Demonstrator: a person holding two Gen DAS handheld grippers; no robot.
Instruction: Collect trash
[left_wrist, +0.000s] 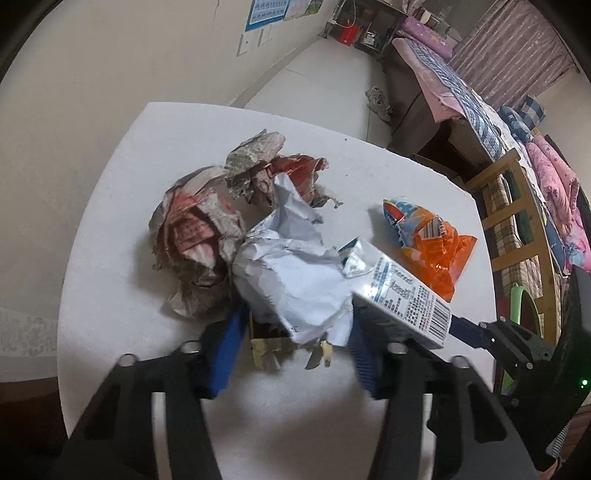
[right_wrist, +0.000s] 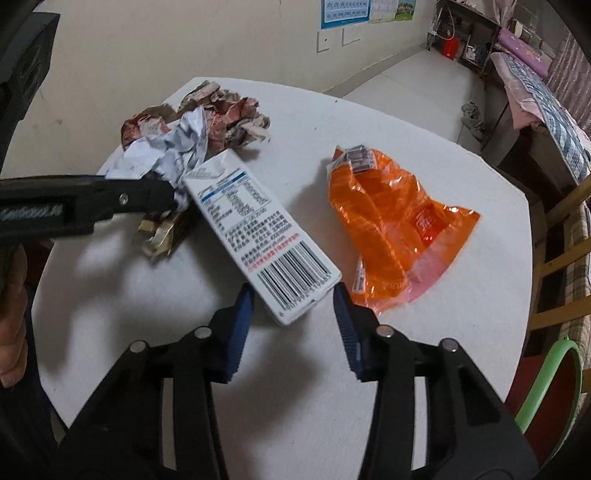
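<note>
I am angling both hand-held grippers steeply downward. The left hand-held gripper (left_wrist: 291, 328) is clamping something. The right hand-held gripper (right_wrist: 293, 295) is half open.

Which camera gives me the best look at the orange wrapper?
Right wrist view: the orange wrapper lies fully exposed on the white table, right of the carton. The left wrist view shows it smaller, its near edge hidden behind the carton.

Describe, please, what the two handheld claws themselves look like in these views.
Both the left claw and right claw are black linkage frames with silver round pivot pins and ribbed blue fingertips. A green light glows on the right unit in the left wrist view.
</note>
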